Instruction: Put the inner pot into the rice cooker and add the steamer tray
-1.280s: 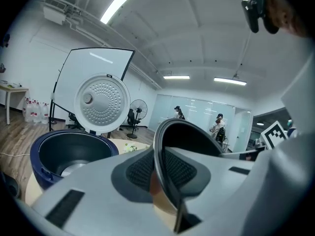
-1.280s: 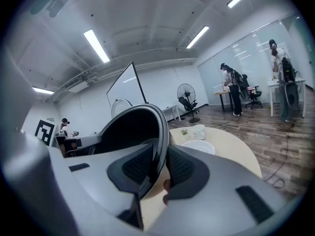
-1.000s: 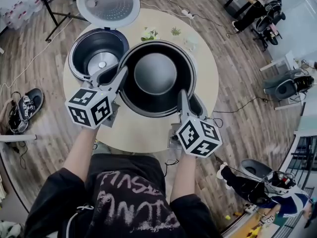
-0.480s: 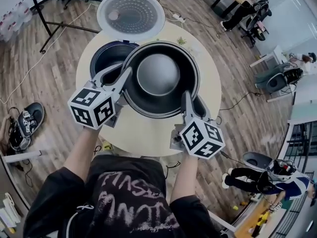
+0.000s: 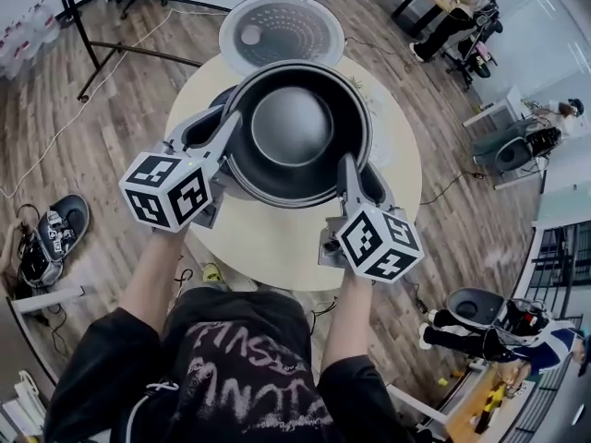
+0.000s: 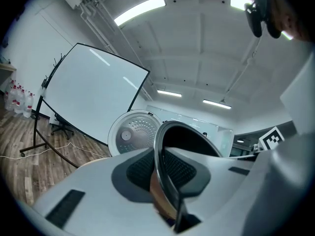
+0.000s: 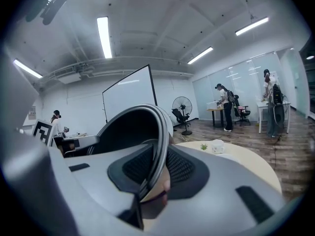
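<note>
I hold the black inner pot by its rim from both sides, in the air over the round table. My left gripper is shut on the rim's left side and my right gripper on its near right side. The left gripper view shows the thin rim pinched between the ribbed pads of the left gripper. The right gripper likewise clamps the rim. The rice cooker's open lid stands behind the pot. The cooker body lies almost wholly hidden under the pot.
The beige table carries a white cup and a small plant at its far right. A whiteboard on a stand is behind the cooker. Shoes lie on the wood floor at left. People work at desks far right.
Both grippers have carried the pot left and away from me, and a little higher. It was beside the cooker's open cavity and now covers it.
</note>
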A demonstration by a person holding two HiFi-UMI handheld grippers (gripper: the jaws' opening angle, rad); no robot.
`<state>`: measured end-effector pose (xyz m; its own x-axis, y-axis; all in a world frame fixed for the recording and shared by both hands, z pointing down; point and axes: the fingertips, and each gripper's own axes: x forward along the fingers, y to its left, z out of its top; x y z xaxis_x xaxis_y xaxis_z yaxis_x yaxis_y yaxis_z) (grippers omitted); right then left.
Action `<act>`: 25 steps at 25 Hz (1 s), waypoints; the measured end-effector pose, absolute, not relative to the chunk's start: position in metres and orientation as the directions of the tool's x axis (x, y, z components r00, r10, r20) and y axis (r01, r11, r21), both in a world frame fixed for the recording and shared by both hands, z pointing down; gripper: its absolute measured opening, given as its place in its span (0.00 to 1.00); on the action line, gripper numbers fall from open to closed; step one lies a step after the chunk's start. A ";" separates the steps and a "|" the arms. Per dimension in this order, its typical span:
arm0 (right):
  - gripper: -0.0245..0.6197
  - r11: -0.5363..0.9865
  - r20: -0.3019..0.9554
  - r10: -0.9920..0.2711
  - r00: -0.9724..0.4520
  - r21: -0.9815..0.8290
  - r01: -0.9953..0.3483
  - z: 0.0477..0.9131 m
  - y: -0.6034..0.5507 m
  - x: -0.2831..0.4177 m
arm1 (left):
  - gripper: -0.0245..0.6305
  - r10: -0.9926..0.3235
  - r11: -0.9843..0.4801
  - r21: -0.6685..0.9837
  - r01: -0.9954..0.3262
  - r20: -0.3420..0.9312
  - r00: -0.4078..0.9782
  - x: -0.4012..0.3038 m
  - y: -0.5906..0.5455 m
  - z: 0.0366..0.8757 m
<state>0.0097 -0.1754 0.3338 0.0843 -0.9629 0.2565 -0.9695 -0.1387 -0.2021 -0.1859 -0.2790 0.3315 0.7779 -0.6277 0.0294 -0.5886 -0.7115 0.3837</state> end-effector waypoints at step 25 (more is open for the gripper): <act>0.18 0.020 0.426 -0.894 -0.138 -0.269 -0.963 0.350 -0.268 -0.003 | 0.16 -0.686 -0.601 0.417 -0.682 0.169 0.708 -0.210 -0.335 0.341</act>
<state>-0.0029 -0.2677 0.3499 -0.1378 -0.8941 0.4262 -0.9628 0.0200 -0.2694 -0.2097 -0.3354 0.3413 0.7076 -0.6863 0.1686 -0.6821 -0.6009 0.4167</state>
